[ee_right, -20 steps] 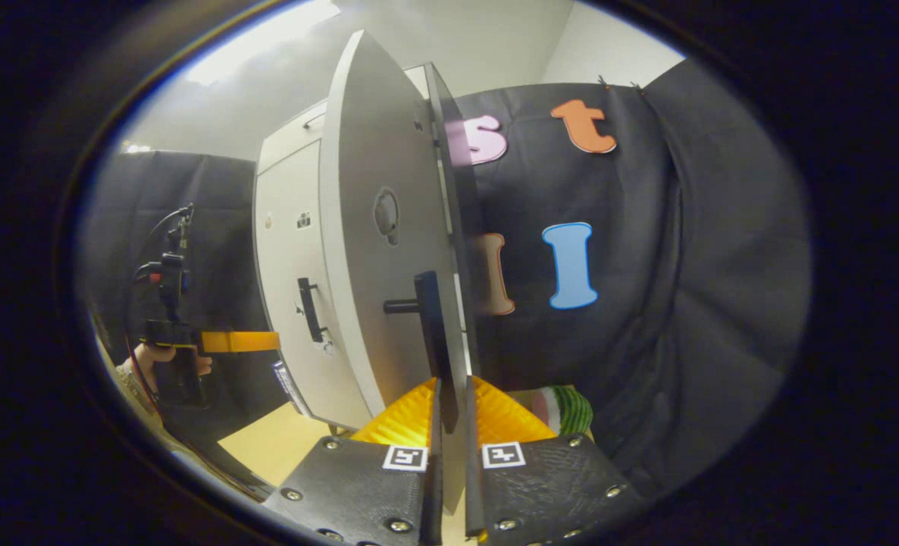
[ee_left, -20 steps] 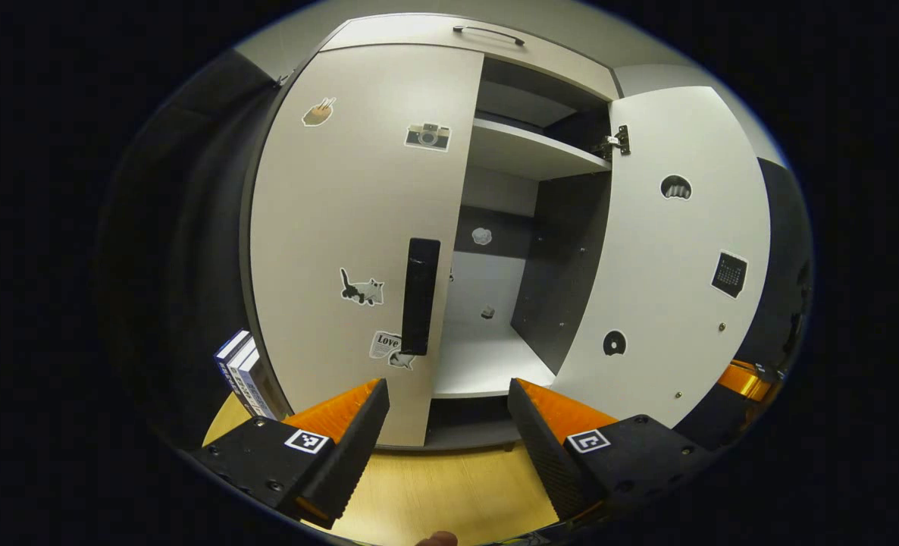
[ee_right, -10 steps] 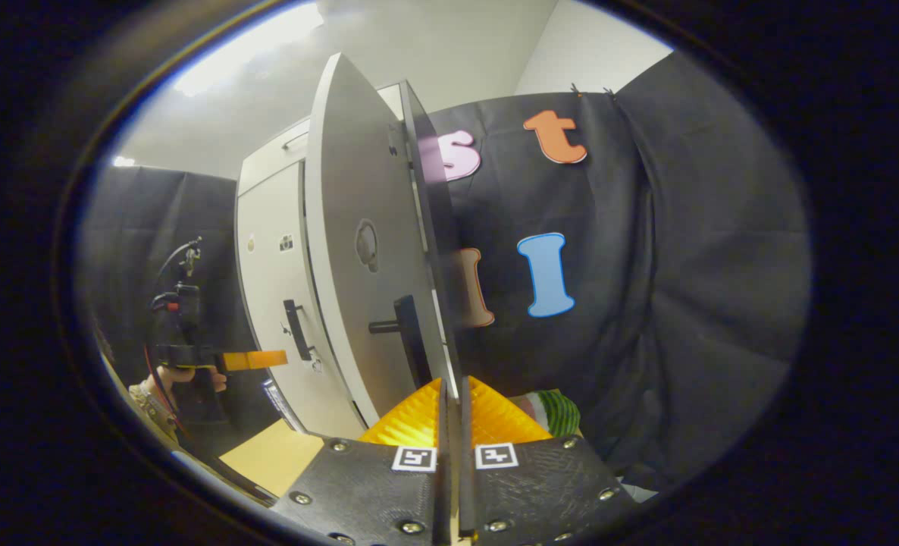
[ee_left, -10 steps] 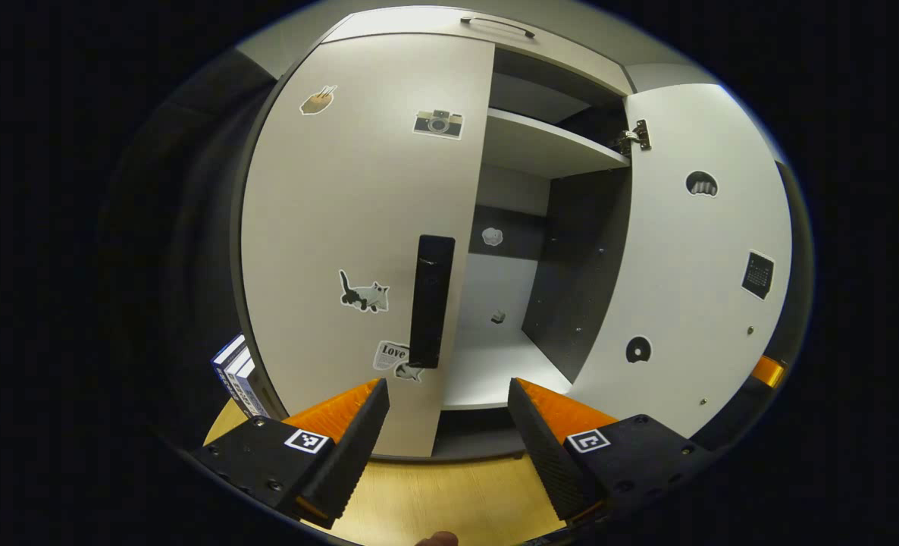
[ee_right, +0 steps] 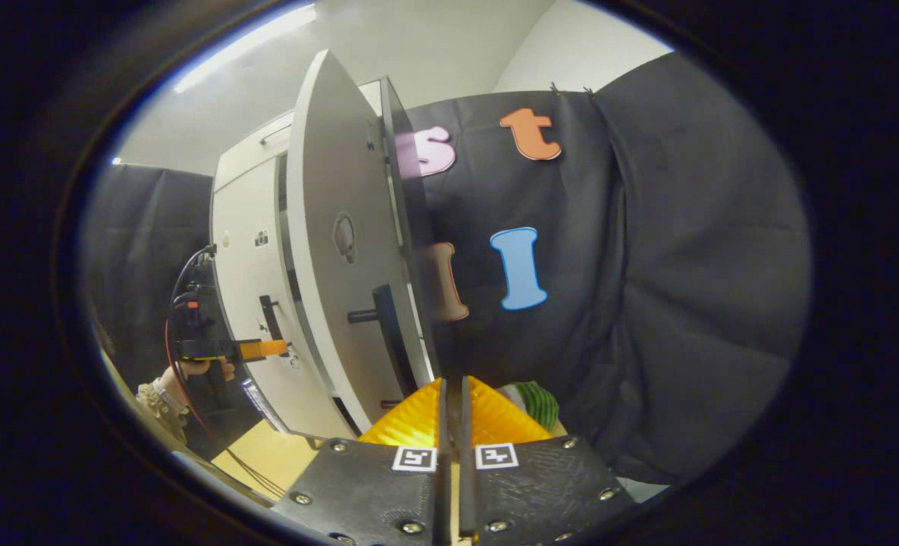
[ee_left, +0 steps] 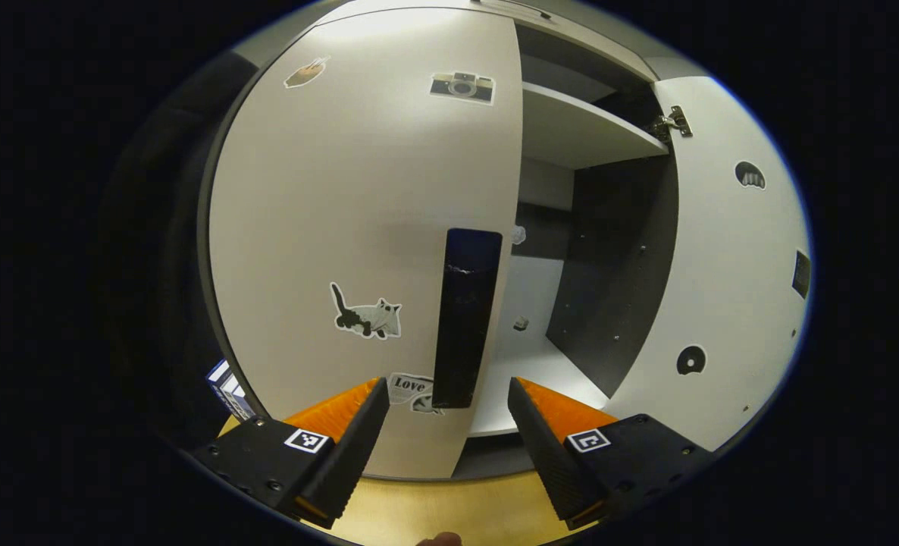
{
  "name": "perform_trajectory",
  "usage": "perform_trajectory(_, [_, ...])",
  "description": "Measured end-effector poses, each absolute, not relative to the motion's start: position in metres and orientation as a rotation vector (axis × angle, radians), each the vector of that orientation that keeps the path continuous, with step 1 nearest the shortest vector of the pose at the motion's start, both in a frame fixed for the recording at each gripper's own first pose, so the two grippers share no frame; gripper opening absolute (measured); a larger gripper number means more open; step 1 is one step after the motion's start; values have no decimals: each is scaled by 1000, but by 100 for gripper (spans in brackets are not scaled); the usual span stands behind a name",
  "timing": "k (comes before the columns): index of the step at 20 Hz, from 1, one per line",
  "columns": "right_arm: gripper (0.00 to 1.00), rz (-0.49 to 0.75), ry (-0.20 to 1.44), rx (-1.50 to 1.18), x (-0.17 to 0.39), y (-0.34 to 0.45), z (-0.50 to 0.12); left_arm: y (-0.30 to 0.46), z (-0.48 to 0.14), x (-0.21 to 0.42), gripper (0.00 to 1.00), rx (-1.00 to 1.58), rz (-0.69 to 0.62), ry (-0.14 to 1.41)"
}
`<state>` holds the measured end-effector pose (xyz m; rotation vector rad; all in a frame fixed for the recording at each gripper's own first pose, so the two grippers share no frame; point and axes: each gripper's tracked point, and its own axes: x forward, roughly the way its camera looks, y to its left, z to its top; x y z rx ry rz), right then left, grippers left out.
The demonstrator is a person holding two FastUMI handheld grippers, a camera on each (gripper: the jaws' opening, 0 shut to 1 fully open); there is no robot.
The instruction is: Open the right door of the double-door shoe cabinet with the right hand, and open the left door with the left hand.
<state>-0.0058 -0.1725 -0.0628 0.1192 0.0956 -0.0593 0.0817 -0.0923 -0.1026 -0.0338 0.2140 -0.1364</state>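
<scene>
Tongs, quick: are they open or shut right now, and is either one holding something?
Left tongs: open, holding nothing, the left door's handle just ahead.
Right tongs: shut, empty, clear of the right door's handle.

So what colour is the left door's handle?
Black, on the pale left door's handle; clearest in the left gripper view.

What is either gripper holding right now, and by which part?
Nothing. The left gripper is open before the left door's handle; the right gripper is shut, clear of the right door.

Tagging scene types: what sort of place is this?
Probably a staged recording booth, not a home: a white double-door shoe cabinet with stickers, black cloth backdrop, pale wooden floor.
</scene>
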Motion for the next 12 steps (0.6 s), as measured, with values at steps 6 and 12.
perform_trajectory(6, [5,-108,115,128,-7,-177,-67,-88,-90,100,98,-8,-99,152])
perform_trajectory(12, [4,-145,136,159,-8,-179,-78,-89,-84,111,98,7,-78,126])
